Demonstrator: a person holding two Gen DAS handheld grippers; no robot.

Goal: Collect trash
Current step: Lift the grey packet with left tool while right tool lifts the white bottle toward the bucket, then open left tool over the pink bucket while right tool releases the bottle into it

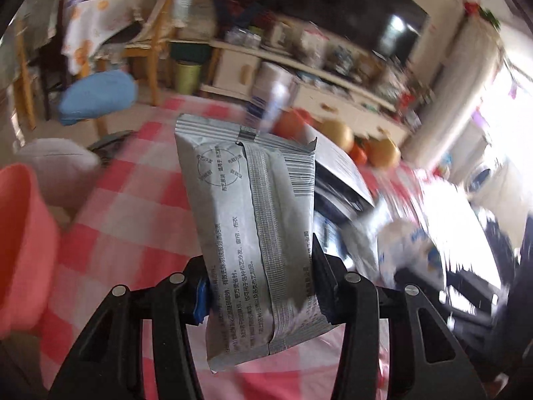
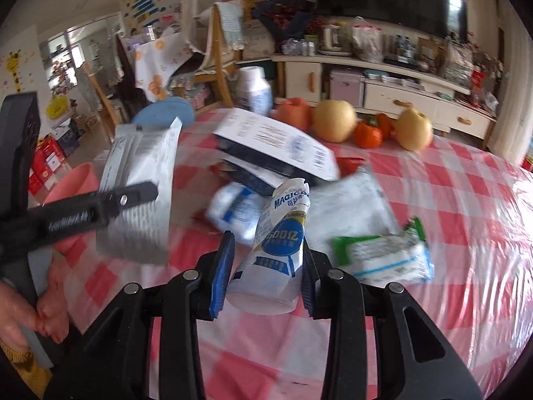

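My left gripper (image 1: 260, 290) is shut on a grey printed wrapper (image 1: 246, 220), which stands upright above the checked cloth. From the right wrist view the same grey wrapper (image 2: 140, 193) hangs at the left, clamped by the left gripper's black fingers (image 2: 133, 196). My right gripper (image 2: 266, 266) is shut on a white and blue wrapper (image 2: 279, 243) with a torn top. More trash lies on the cloth: a green and white packet (image 2: 383, 256), a white pouch (image 2: 349, 206), a blue and white wrapper (image 2: 233, 210) and a dark box with a printed sheet (image 2: 276, 146).
A pink bin (image 1: 23, 240) stands at the left edge of the table, also seen as a pink bin (image 2: 76, 183). Pears (image 2: 333, 120), oranges (image 2: 366, 136) and a white bottle (image 2: 253, 90) sit at the far side. A hand (image 2: 30, 313) holds the left tool. Chairs and a cabinet stand behind.
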